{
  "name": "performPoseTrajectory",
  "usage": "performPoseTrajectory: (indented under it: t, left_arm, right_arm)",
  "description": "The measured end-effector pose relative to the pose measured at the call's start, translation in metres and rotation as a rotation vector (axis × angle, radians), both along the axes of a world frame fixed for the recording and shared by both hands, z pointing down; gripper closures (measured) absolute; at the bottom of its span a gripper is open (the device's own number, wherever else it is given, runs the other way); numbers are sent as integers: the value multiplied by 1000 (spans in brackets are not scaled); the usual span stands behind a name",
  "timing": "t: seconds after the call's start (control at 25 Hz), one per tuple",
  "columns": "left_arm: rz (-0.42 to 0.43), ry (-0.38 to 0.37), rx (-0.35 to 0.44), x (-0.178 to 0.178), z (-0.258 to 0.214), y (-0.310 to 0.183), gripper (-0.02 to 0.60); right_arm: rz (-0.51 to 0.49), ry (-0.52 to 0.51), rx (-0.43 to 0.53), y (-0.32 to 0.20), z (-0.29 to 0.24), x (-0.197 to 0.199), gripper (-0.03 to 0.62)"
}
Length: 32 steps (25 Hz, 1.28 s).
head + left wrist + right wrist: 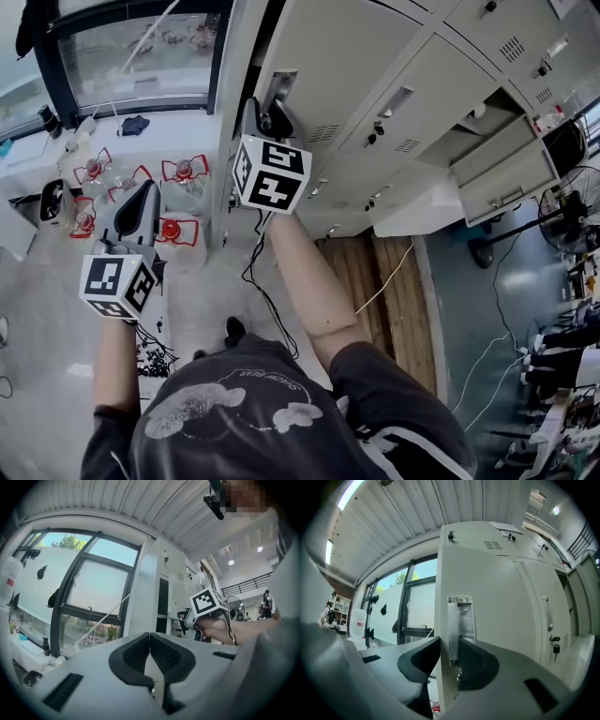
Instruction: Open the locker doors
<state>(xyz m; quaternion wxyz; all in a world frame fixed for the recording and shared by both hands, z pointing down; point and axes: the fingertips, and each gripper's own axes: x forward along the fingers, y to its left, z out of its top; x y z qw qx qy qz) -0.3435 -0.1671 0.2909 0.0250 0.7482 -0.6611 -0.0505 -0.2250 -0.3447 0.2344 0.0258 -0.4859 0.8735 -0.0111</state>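
Observation:
A bank of pale grey lockers (412,84) fills the top of the head view. My right gripper (269,105) is up at the free edge of the leftmost door (337,56), by its metal handle (281,86). In the right gripper view the two black pads sit on either side of that door edge (497,611), one against the side and one against the recessed handle (460,620), with my right gripper (449,645) shut on it. My left gripper (148,190) hangs lower left, away from the lockers. Its pads (161,651) meet at the tips of the left gripper (150,635) with nothing between them.
Two locker doors further right stand ajar (506,169). A window (141,56) and a white counter with red-clamped flasks (183,173) lie left of the lockers. Cables (267,300) and wooden boards (375,281) are on the floor, and a fan (572,220) stands at right.

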Motion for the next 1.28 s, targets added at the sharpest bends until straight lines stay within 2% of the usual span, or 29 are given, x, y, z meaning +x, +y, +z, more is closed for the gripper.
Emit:
performPoseTrajectory:
  t: [0.32,0.72,0.92,1.28]
  left_arm:
    - [51,-7,9,12,-7,9,572]
    - [139,-3,21,45,-11,8,572]
    - [169,-5,30,57,-15,11,572]
    - [212,-5,33,72,-18,17,572]
  right_arm:
    - [-35,-9,-2,20,-1,18,459]
    - [-55,-3,18,46,-1,48,448]
    - [-29,11,17,57,-2,66,422]
    - [33,33,24,80,-3,102,447]
